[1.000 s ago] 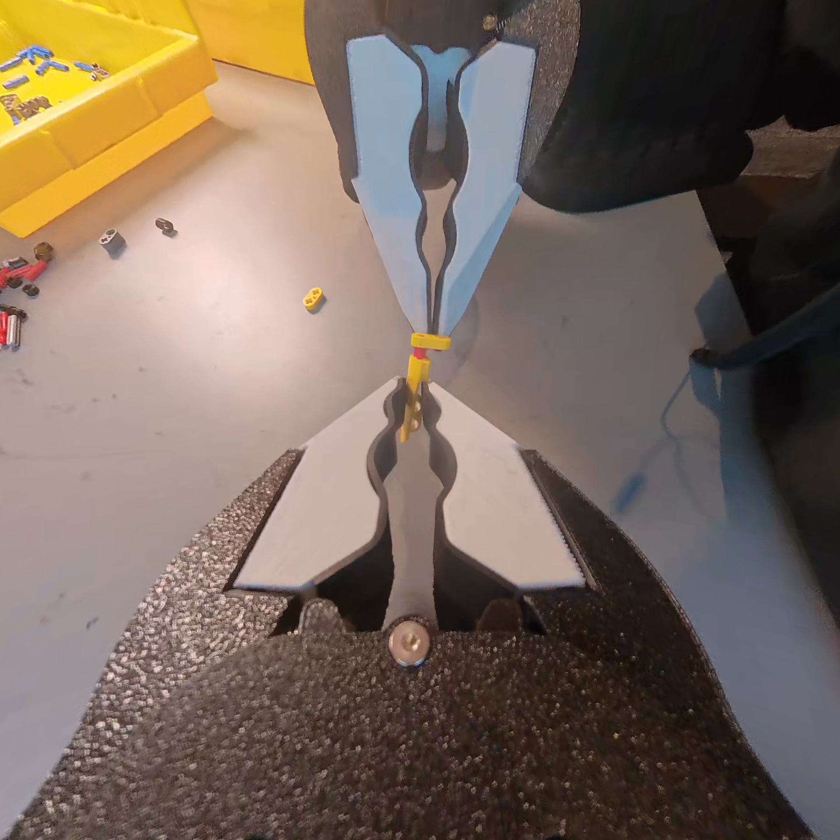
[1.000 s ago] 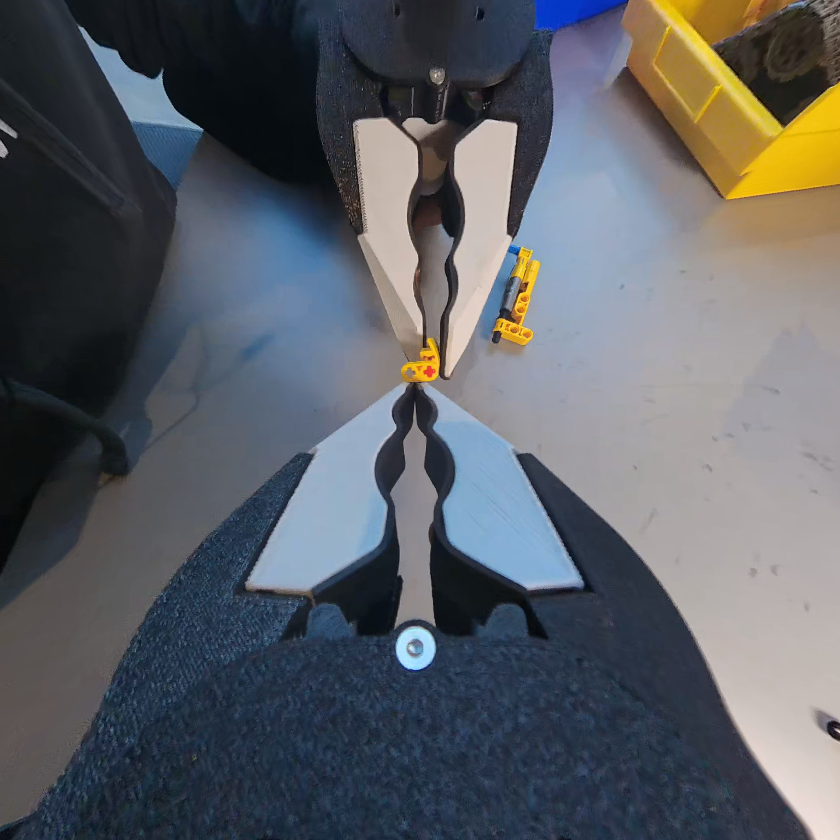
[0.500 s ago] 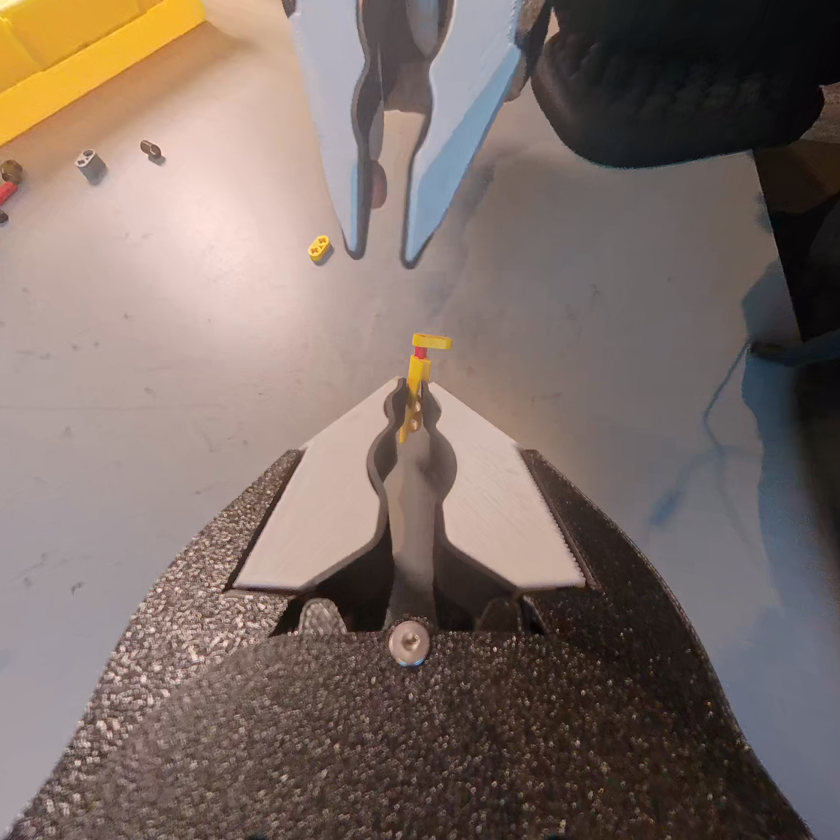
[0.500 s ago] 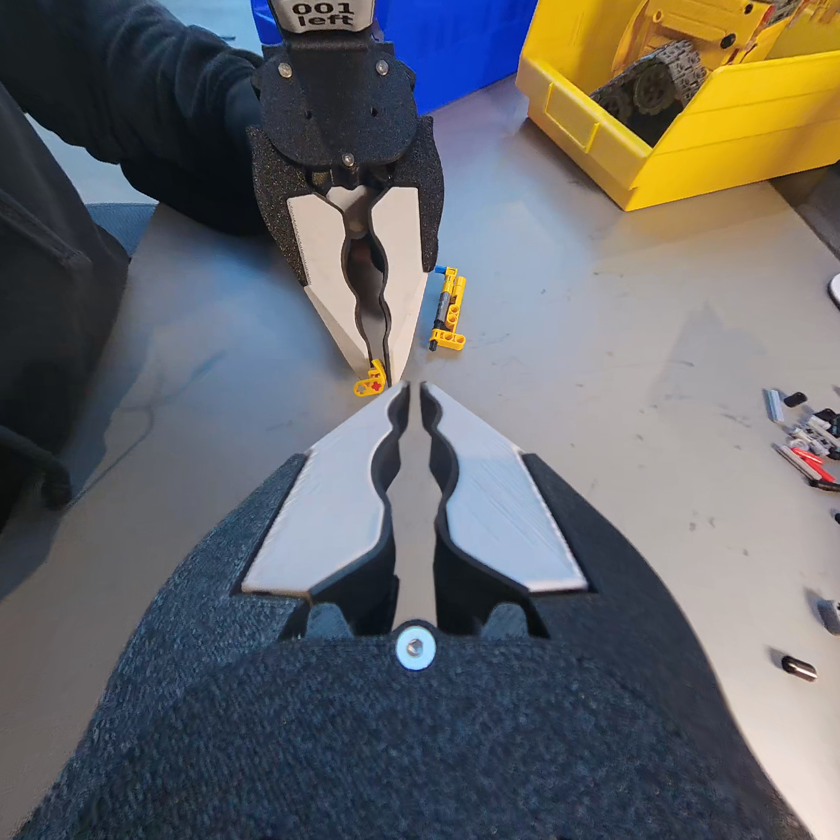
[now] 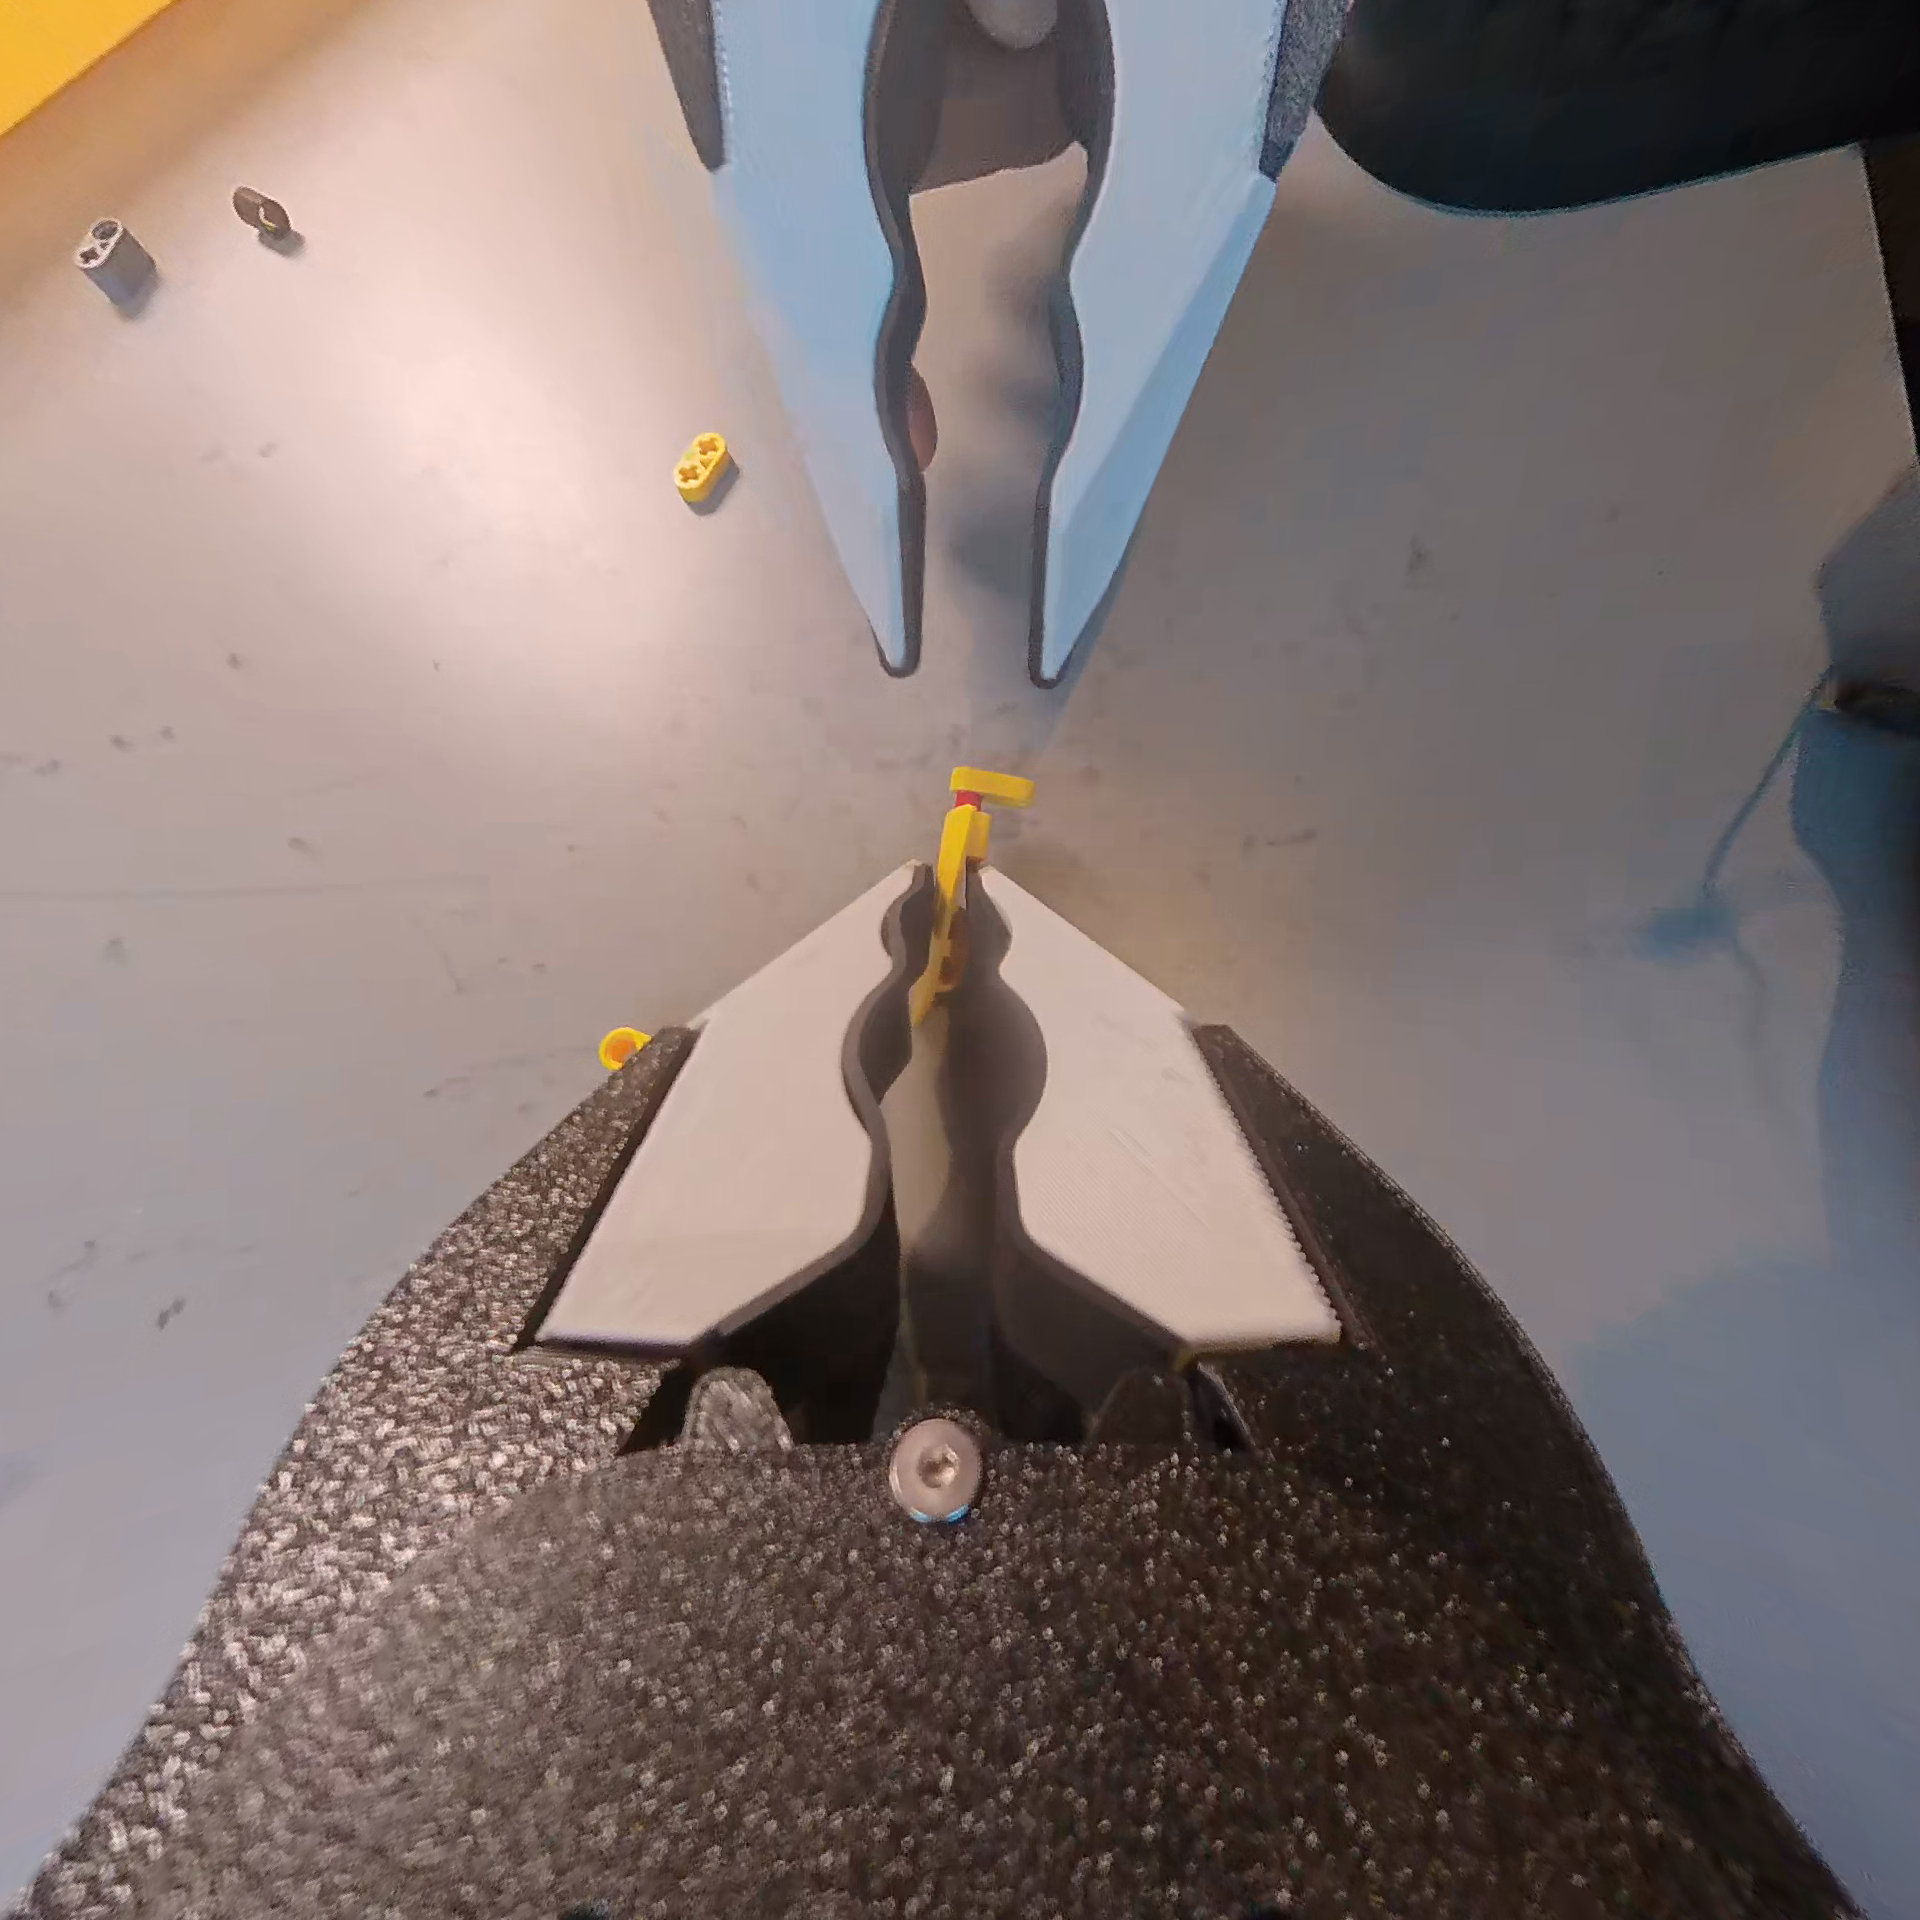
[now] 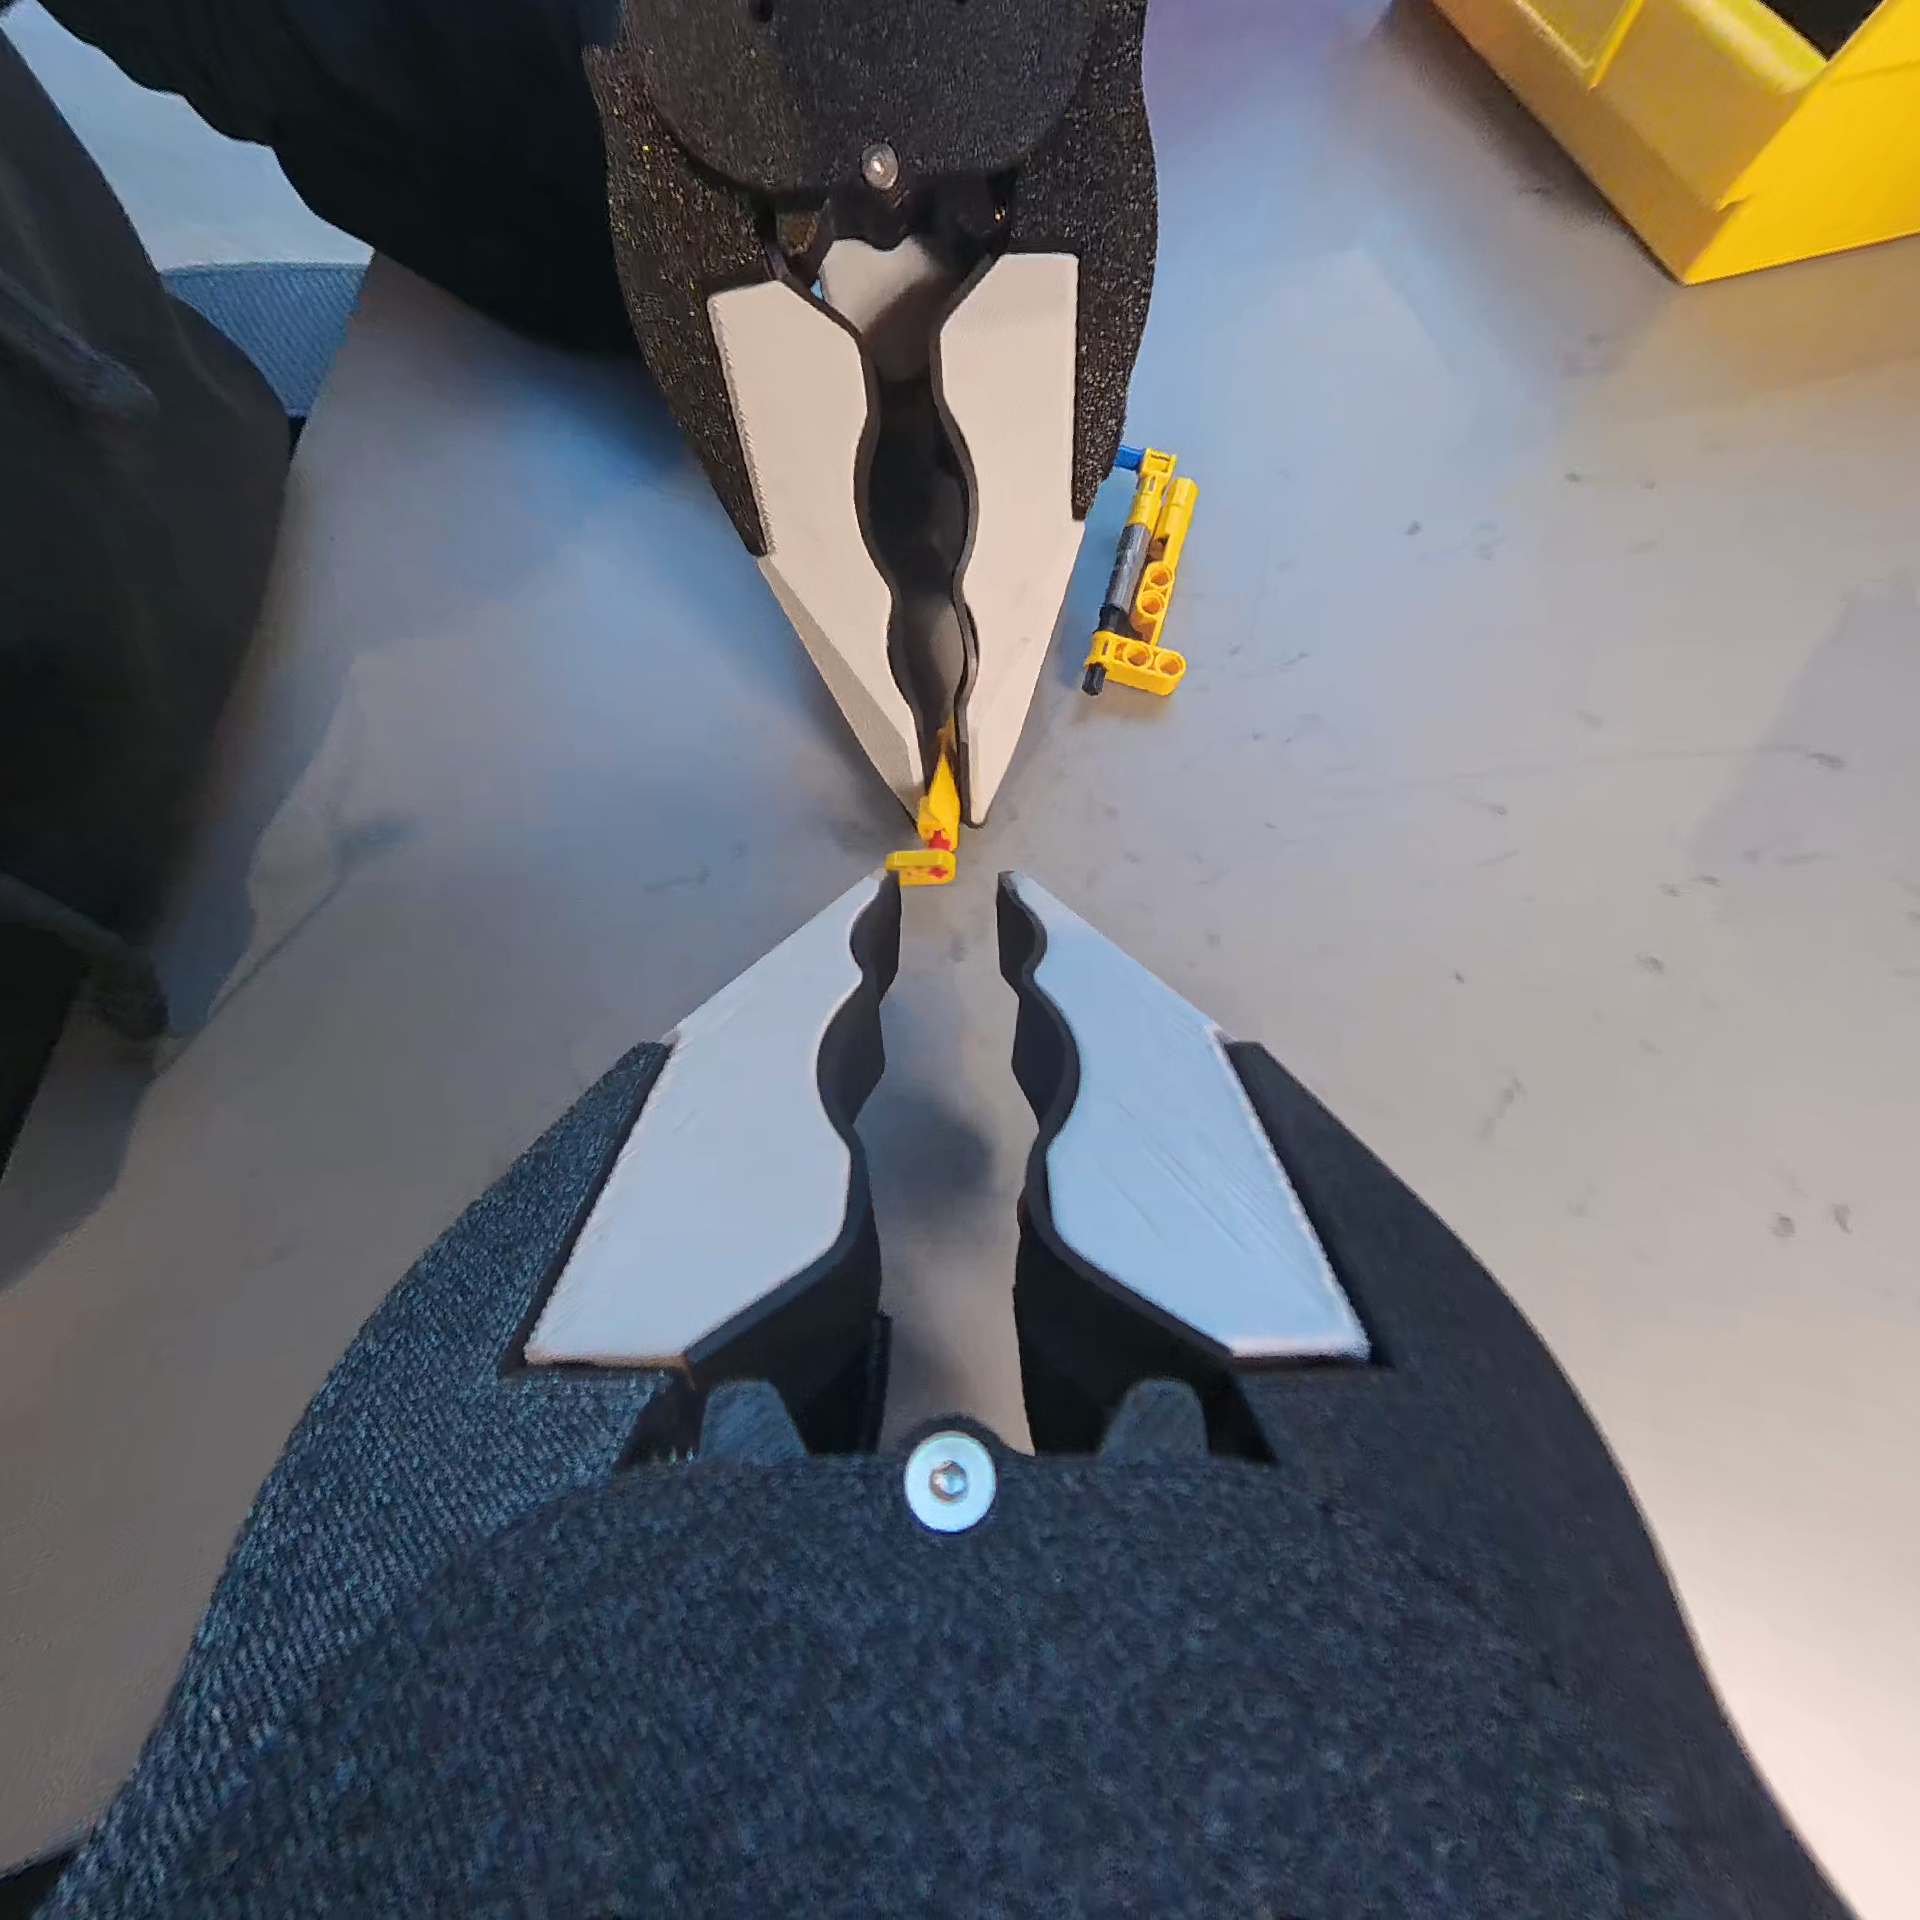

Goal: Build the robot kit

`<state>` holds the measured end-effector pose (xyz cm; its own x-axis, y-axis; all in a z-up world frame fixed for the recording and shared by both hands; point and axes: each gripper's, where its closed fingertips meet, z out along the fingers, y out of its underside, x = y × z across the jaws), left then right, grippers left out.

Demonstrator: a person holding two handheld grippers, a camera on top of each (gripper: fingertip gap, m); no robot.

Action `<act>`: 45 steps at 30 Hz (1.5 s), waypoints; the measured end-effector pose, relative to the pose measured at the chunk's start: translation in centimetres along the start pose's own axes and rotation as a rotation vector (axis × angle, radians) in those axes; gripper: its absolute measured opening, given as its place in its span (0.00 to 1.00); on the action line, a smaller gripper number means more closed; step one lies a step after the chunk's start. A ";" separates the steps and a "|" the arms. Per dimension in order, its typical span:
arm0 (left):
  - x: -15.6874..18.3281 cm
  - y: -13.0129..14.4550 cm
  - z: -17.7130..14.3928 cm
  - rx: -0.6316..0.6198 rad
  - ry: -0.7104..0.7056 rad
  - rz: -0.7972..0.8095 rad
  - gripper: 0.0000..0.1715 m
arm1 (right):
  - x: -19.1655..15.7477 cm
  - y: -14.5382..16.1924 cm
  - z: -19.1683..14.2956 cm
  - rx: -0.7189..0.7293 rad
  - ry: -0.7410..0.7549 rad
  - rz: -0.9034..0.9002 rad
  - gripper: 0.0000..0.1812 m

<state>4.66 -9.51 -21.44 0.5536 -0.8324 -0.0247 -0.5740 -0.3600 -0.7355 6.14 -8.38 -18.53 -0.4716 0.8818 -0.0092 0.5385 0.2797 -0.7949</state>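
The left hand-held gripper (image 5: 948, 883) pinches a small yellow plastic piece (image 5: 961, 883) (red pin at its tip) above the grey surface (image 5: 416, 727). It looks light, stiff and slippery, best held by its flat sides. The right hand-held gripper (image 6: 945, 883) stands open, empty, just short of it.

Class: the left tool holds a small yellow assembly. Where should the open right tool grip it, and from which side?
Probably the short yellow crosspiece at the free end of the yellow assembly. It sticks out past the left tool, joined by a red pin. The right tool faces it head-on, so come straight in, one finger either side.
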 end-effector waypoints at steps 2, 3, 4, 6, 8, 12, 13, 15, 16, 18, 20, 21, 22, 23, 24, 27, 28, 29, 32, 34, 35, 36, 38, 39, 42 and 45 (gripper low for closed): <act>0.0 0.0 0.0 0.000 0.004 -0.006 0.03 | -0.4 0.1 0.4 -0.018 -0.007 -0.016 0.10; 0.0 0.0 0.0 0.000 0.004 -0.008 0.03 | -0.5 0.2 0.6 -0.031 -0.003 -0.029 0.10; -0.1 0.0 0.0 0.000 0.000 -0.004 0.03 | -0.6 0.3 0.9 -0.044 0.002 -0.039 0.10; -0.1 -0.1 0.0 0.003 -0.013 0.018 0.03 | -0.7 0.4 1.4 -0.056 0.014 -0.055 0.10; -0.1 -0.1 -0.1 0.010 -0.012 0.018 0.02 | -0.6 0.4 1.8 -0.061 0.025 -0.062 0.09; -0.4 -0.2 -0.3 0.020 0.001 -0.023 0.02 | -0.5 0.4 1.8 -0.060 0.030 -0.056 0.08; -0.5 0.0 -0.2 0.009 -0.005 -0.026 0.02 | -0.5 0.6 1.8 -0.066 0.035 -0.059 0.08; -0.5 0.0 -0.2 0.005 -0.006 -0.031 0.02 | -0.6 0.5 1.9 -0.058 0.033 -0.057 0.08; -0.5 0.0 -0.2 0.005 -0.002 -0.039 0.02 | -0.5 0.5 1.9 -0.061 0.039 -0.056 0.08; -0.5 0.0 -0.2 0.005 0.004 -0.049 0.02 | -0.2 0.6 1.9 -0.069 0.060 -0.064 0.08; -0.5 0.0 -0.1 0.003 0.005 -0.051 0.02 | -0.3 0.6 2.0 -0.070 0.063 -0.070 0.08; -0.5 0.0 -0.1 0.002 0.006 -0.055 0.02 | -0.2 0.6 2.1 -0.074 0.071 -0.075 0.08; -0.5 0.0 -0.1 0.001 0.007 -0.059 0.02 | -0.1 0.6 2.1 -0.077 0.075 -0.079 0.08; -0.5 0.1 -0.1 0.001 0.008 -0.062 0.02 | -0.1 0.7 2.1 -0.080 0.077 -0.081 0.07; -0.5 0.1 -0.1 0.000 0.010 -0.065 0.02 | -0.1 0.7 2.1 -0.083 0.078 -0.085 0.07; -0.4 0.1 -0.1 -0.001 0.014 -0.074 0.03 | -0.1 0.7 2.2 -0.086 0.084 -0.097 0.07; -0.4 0.1 -0.1 -0.001 0.015 -0.072 0.03 | -0.1 0.7 2.2 -0.085 0.085 -0.102 0.07; -0.4 0.1 -0.1 -0.002 0.015 -0.071 0.03 | -0.1 0.7 2.2 -0.082 0.086 -0.107 0.07; -0.3 0.1 -0.1 -0.002 0.017 -0.068 0.02 | -0.1 0.6 2.3 -0.075 0.091 -0.123 0.07; -0.3 0.1 -0.1 -0.002 0.019 -0.067 0.02 | 0.0 0.6 2.4 -0.072 0.092 -0.135 0.06; -0.3 0.1 -0.1 -0.002 0.020 -0.065 0.02 | 0.0 0.6 2.4 -0.070 0.093 -0.142 0.06; -0.3 0.1 -0.1 -0.002 0.021 -0.064 0.02 | 0.0 0.6 2.4 -0.069 0.093 -0.149 0.06; -0.3 0.1 -0.1 -0.002 0.025 -0.062 0.02 | 0.0 0.6 2.5 -0.069 0.092 -0.156 0.06; -0.3 0.1 -0.1 -0.002 0.027 -0.058 0.02 | 0.0 0.5 2.6 -0.064 0.090 -0.159 0.06; -0.3 0.1 -0.1 -0.002 0.033 -0.052 0.02 | -0.1 0.4 2.8 -0.071 0.072 -0.168 0.06; -0.2 0.1 -0.1 -0.002 0.037 -0.051 0.02 | 0.0 0.4 2.8 -0.070 0.065 -0.165 0.07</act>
<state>4.38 -9.40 -21.42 0.5594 -0.8280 0.0382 -0.5468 -0.4033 -0.7337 4.43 -9.37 -20.51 -0.5130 0.8436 0.1587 0.5059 0.4464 -0.7380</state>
